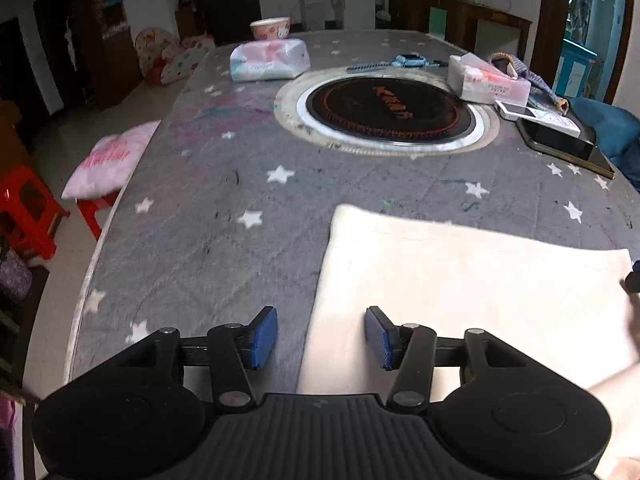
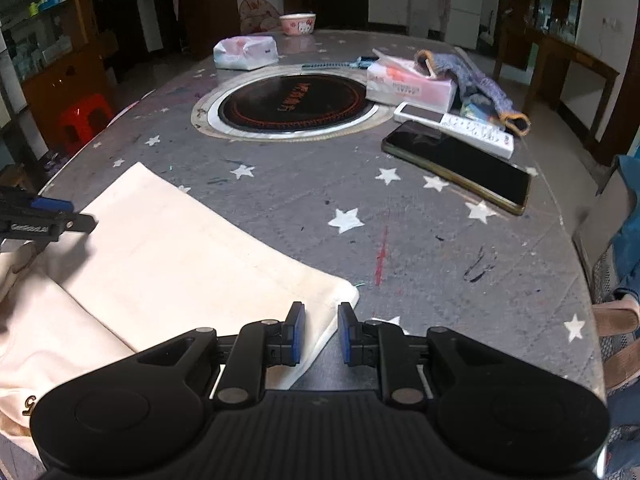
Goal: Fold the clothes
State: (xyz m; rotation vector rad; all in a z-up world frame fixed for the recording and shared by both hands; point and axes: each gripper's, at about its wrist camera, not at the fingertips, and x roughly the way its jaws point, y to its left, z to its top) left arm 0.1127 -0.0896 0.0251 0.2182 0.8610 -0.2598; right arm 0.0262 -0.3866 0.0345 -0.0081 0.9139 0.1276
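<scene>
Lying flat on the near part of the counter (image 2: 400, 208): one cream garment (image 2: 172, 248), already doubled over, its upper layer a smooth panel with a hemmed edge.

Item, position. Long axis runs roughly crosswise in front of the person, from the left gripper's side to the right gripper's side. In the right wrist view the panel slants from a far-left corner down to a near-right corner; more cream cloth spreads loose toward the near left.

Item, left gripper (image 1: 321, 338). Fingers spread about halfway, nothing between them. They straddle the garment's left edge (image 1: 320, 300): the left pad (image 1: 264, 338) hangs over bare grey star-print cover, the right pad (image 1: 378, 338) over cloth. Whether either pad touches the surface cannot be told.

Item, right gripper (image 2: 321, 334). Fingers drawn close with a narrow gap, pinching nothing. The garment's near-right corner (image 2: 340, 296) lies just ahead of and under that gap, with the left pad over cloth and the right pad over counter.

Judgement. Each gripper sits at its own end of the long axis, neither nearer the middle; the next fold likely depends on both taking their edges together and carrying them across the short axis.

Other contents, far side: phone (image 2: 460, 168), remote (image 2: 456, 128), tissue pack (image 2: 408, 84), round inset hotplate (image 2: 292, 106).
</scene>
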